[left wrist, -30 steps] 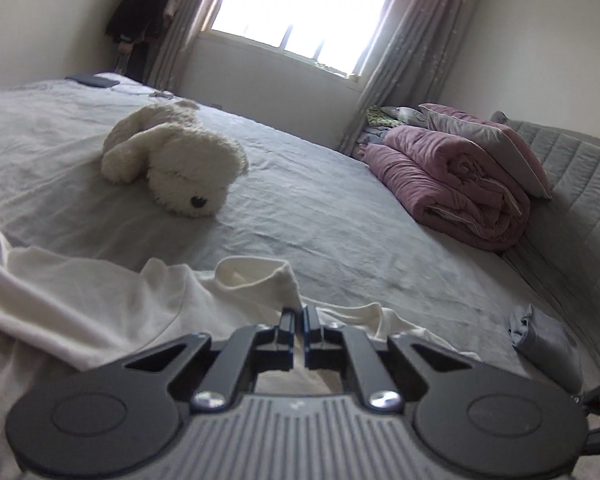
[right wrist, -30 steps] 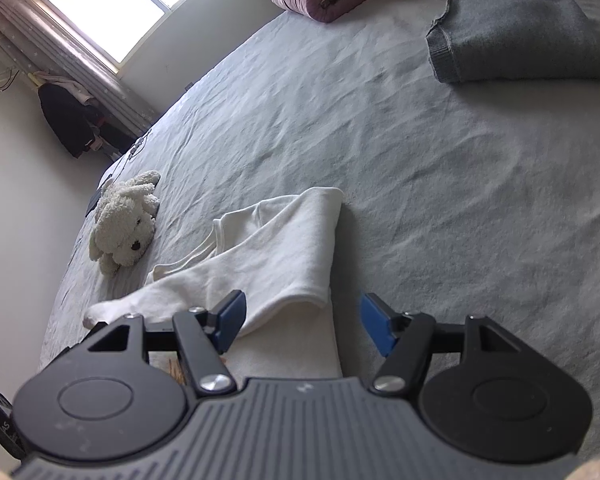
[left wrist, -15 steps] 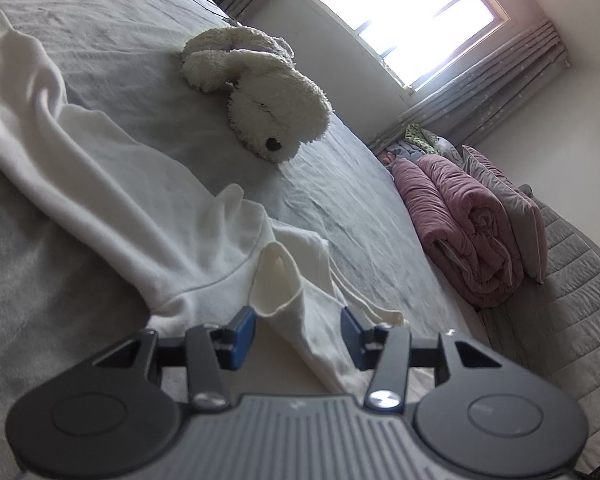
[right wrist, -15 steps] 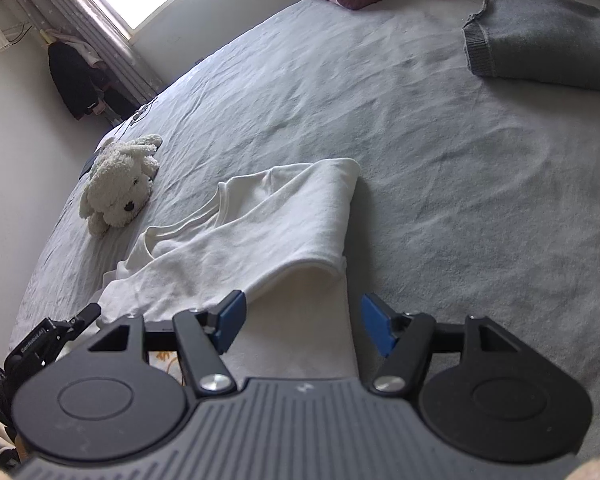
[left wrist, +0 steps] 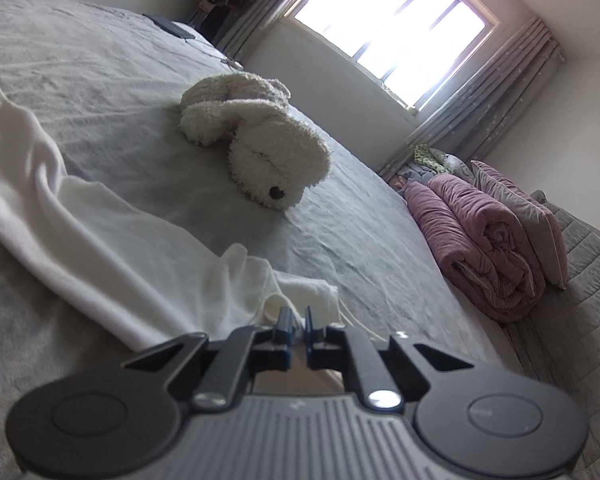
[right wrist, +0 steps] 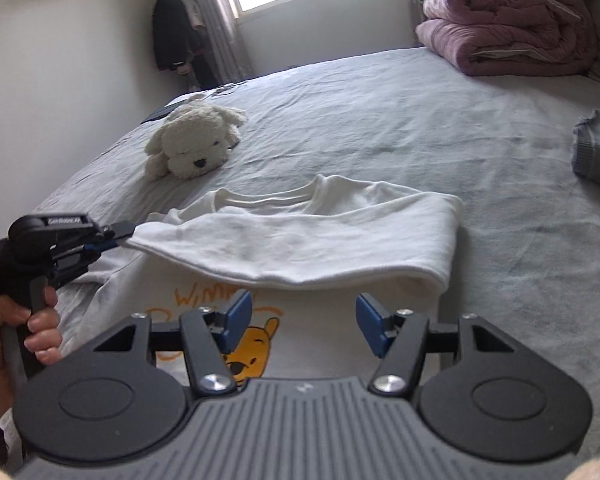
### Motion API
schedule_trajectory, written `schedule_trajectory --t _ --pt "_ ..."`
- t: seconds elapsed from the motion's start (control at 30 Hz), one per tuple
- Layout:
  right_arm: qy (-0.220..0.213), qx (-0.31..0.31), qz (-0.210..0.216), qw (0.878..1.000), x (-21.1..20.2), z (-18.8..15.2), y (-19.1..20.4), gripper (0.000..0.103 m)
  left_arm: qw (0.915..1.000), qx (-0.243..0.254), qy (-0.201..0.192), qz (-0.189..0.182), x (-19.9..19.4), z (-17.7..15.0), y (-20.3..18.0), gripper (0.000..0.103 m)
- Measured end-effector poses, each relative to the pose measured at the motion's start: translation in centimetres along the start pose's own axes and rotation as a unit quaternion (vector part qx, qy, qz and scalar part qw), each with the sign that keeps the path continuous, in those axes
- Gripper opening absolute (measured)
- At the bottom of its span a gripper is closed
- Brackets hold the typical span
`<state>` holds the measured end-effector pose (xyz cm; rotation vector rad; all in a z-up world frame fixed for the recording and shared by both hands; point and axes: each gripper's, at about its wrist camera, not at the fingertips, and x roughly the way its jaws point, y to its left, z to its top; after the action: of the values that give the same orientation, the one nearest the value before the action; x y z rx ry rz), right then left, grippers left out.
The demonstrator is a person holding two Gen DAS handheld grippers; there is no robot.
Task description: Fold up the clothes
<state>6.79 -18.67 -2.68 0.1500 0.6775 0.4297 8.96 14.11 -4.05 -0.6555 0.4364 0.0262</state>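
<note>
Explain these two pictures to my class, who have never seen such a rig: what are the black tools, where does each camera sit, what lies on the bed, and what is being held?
There is no robot here. A person holds a two-finger gripper in each hand, and each gripper carries a wide-angle camera that looks forward along its fingers.

The left camera shows the left gripper shut on a white T-shirt. The right camera shows the right gripper open, holding nothing, above the shirt's yellow bear print. It also shows the person's hand around the left gripper's handle, at the left edge.

On the grey bed lie the partly folded shirt, a white plush dog, a folded grey garment and a rolled pink quilt.
</note>
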Motion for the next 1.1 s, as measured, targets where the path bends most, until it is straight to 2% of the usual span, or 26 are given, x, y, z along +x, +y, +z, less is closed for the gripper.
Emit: schedule_trajectory --t 0.1,0.23,0.3,0.37,0.6,0.7,0.83,0.9,0.97,1.1 --pt "0.003 -0.036 -0.001 0.999 1.3 -0.3 0.5 0.062 0.9996 0.022 -0.019 0.006 -0.5 0.4 -0.2 0.006" --pt "0.004 -0.052 -0.056 0.997 2.9 -0.5 -0.6 0.062 0.9989 0.031 -0.014 0.031 -0.4 0.2 0.8 0.006" --pt "0.010 -0.059 -0.095 0.994 3.2 -0.5 -1.4 0.057 0.9984 0.036 -0.012 0.043 -0.4 0.1 1.3 0.006" --pt "0.020 -0.067 -0.112 0.991 3.3 -0.5 -2.1 0.057 0.9976 0.040 -0.009 0.055 -0.4 0.0 1.8 0.006" --pt "0.048 -0.068 -0.114 0.990 2.9 -0.2 -2.0 0.060 0.9936 0.055 -0.001 0.098 -0.3 -0.4 3.5 0.006" --pt "0.056 -0.073 -0.105 0.990 1.9 0.1 -1.3 0.062 0.9922 0.059 -0.014 0.109 -0.8 -0.2 3.5 0.012" --pt "0.030 -0.080 -0.080 0.993 0.0 0.7 0.3 0.062 0.9910 0.069 -0.045 0.106 -1.5 0.4 2.2 0.026" --pt "0.005 -0.090 -0.067 0.994 -0.7 1.1 1.1 0.062 0.9909 0.082 -0.047 0.096 -1.4 0.4 1.3 0.030" --pt "-0.023 -0.104 -0.065 0.992 -1.1 1.3 1.6 0.062 0.9897 0.104 -0.047 0.087 -1.2 0.2 0.4 0.034" --pt "-0.040 -0.091 -0.076 0.992 -0.2 1.5 0.2 0.062 0.9821 0.171 -0.032 0.072 -0.6 -1.2 -1.2 0.039"
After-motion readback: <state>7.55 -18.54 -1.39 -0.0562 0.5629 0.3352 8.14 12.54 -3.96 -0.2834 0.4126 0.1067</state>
